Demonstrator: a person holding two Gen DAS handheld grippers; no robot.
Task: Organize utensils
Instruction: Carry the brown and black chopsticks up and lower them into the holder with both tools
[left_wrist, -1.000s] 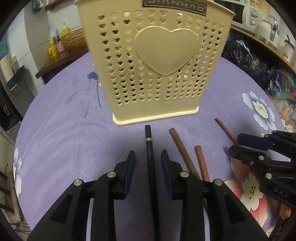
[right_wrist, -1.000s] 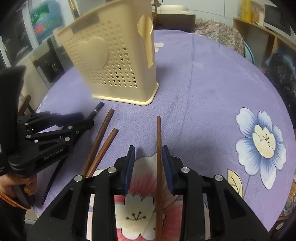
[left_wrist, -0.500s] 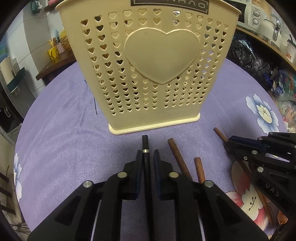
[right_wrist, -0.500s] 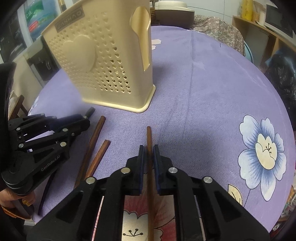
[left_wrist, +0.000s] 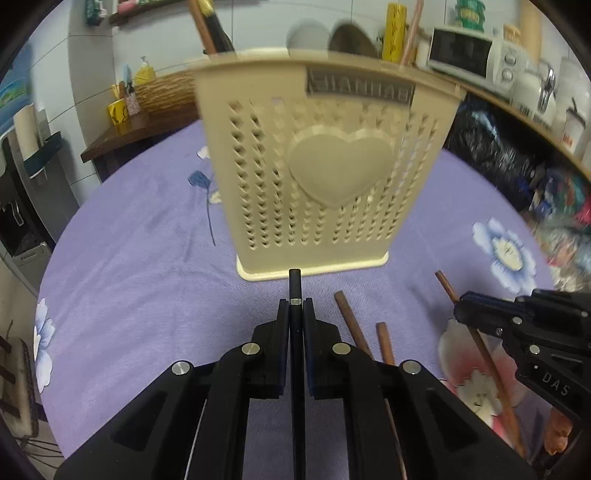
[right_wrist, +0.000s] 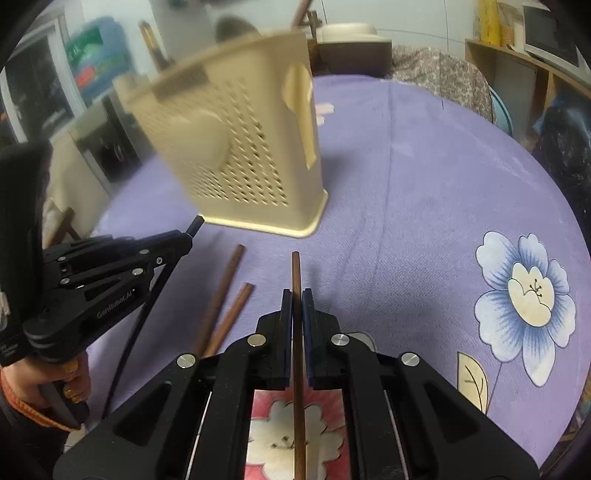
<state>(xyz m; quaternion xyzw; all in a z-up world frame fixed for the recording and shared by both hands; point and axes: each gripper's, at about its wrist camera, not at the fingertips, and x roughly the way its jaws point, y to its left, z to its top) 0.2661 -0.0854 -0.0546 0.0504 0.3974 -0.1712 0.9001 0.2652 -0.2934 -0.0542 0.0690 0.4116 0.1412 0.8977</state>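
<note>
My left gripper (left_wrist: 295, 308) is shut on a black chopstick (left_wrist: 295, 288) whose tip points at the base of the cream perforated utensil holder (left_wrist: 325, 177). My right gripper (right_wrist: 296, 299) is shut on a brown chopstick (right_wrist: 296, 269), lifted slightly above the purple cloth. Two more brown chopsticks (left_wrist: 351, 321) lie on the cloth between the grippers, also visible as brown chopsticks (right_wrist: 229, 280) in the right wrist view. The holder (right_wrist: 236, 155) stands upright ahead and left of my right gripper. In the right wrist view the left gripper (right_wrist: 184, 240) shows with the black chopstick's tip.
A round table with a purple flowered cloth (right_wrist: 424, 177) carries everything. Shelves with a microwave (left_wrist: 469, 51) and jars run along the back right. A wicker basket (left_wrist: 166, 92) sits on a side table at the back left. A person's hand (right_wrist: 70, 384) holds the left gripper's handle.
Both grippers closed from open onto their chopsticks, then lifted and pulled back a little; the holder looks farther and more of the room shows above it.
</note>
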